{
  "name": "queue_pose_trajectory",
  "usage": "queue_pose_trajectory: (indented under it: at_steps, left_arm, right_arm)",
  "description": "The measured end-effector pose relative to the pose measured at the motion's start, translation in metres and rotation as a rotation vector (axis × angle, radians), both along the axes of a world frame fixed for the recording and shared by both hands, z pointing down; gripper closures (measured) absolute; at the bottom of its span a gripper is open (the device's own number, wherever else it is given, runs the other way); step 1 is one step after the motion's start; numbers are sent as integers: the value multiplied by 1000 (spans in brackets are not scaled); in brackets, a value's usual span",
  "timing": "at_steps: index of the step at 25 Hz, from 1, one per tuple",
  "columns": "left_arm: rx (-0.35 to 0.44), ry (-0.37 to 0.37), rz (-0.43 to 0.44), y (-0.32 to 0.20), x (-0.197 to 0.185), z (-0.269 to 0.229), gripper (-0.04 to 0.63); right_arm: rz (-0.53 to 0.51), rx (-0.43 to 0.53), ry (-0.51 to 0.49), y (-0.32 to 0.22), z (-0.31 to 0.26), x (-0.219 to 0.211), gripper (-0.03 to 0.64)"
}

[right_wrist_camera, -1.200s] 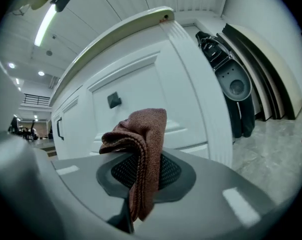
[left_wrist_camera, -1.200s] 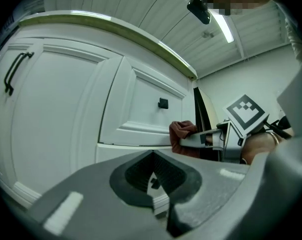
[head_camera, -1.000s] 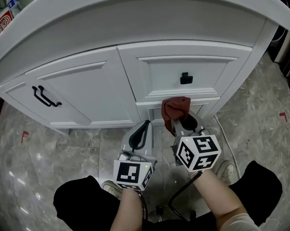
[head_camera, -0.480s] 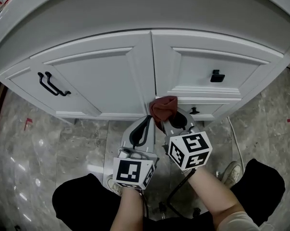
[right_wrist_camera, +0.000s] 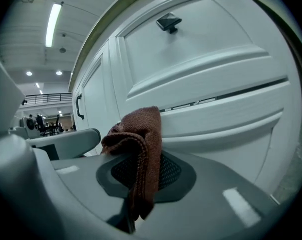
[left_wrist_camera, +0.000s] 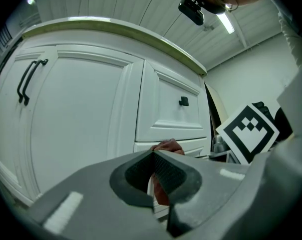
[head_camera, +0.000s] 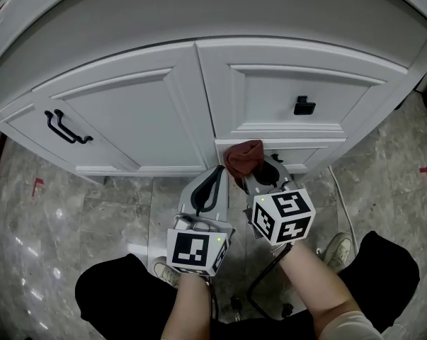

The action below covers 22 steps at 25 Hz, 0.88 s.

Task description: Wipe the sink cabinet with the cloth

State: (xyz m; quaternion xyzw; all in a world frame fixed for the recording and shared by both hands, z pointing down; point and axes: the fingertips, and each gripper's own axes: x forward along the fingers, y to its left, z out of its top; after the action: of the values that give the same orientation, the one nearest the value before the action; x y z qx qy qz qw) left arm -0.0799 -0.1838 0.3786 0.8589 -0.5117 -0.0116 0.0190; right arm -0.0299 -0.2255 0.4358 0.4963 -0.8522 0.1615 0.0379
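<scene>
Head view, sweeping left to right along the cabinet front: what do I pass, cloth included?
black door handles → brown cloth → square black drawer knob

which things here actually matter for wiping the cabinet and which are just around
In the job:
- cloth
- right tongs, shut on the cloth
- sink cabinet, with the cloth against its lower drawer front

Just around:
- left tongs, shut and empty
- floor
- red floor mark
- shoe
</scene>
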Motion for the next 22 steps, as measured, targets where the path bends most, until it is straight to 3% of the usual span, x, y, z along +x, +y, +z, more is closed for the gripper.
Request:
queue_pose_trajectory:
  at_steps: [22]
  left_arm:
    - [-23, -2, 150, 4, 78, 14, 595]
  right_arm:
    - [206, -95, -67, 1, 7, 112, 529]
